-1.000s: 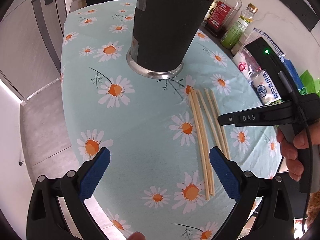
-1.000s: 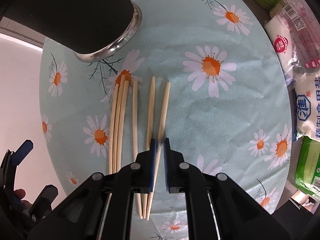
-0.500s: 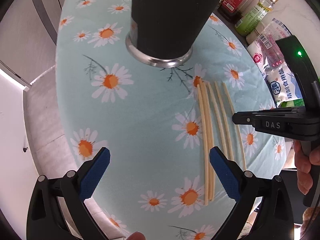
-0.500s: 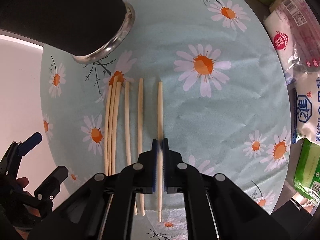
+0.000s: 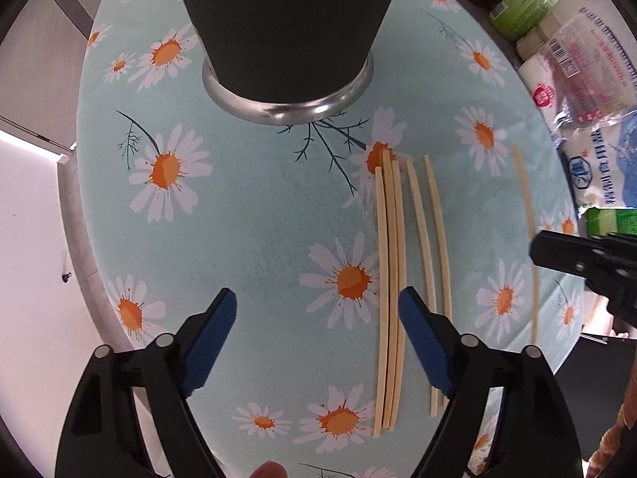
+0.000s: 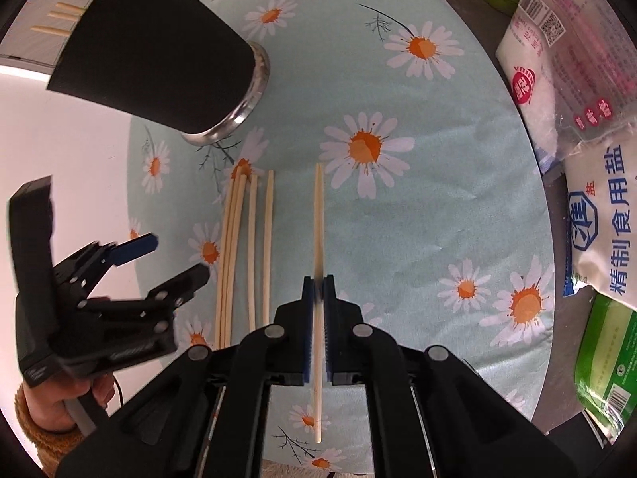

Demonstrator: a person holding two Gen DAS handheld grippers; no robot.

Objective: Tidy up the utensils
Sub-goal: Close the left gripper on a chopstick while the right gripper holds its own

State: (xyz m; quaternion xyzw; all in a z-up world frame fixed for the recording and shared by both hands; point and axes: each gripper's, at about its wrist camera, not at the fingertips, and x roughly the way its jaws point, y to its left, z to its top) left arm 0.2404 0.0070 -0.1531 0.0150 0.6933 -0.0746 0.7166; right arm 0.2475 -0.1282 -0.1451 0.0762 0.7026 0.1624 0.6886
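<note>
My right gripper [image 6: 317, 283] is shut on one wooden chopstick [image 6: 318, 215] and holds it lifted above the daisy tablecloth [image 6: 418, 207]; the held chopstick shows in the left wrist view [image 5: 524, 207] beside the right gripper's black body [image 5: 585, 263]. Several more chopsticks [image 5: 392, 263] lie side by side on the cloth, also in the right wrist view [image 6: 249, 247]. My left gripper [image 5: 318, 310] is open and empty, low over the cloth, its right pad [image 5: 422, 334] beside the chopsticks. A black utensil holder [image 5: 290, 28] with a metal base stands behind; chopstick ends [image 6: 59, 20] stick out of it.
Bags of salt and sugar [image 6: 597, 215] and bottles [image 5: 529, 4] crowd the right side of the table. A green pack [image 6: 609, 358] lies at the right edge. The cloth's left edge [image 5: 85, 207] drops to the floor.
My right gripper has lifted one chopstick off the cloth and carried it right, away from the row. My left gripper has moved forward and lower, toward the remaining chopsticks.
</note>
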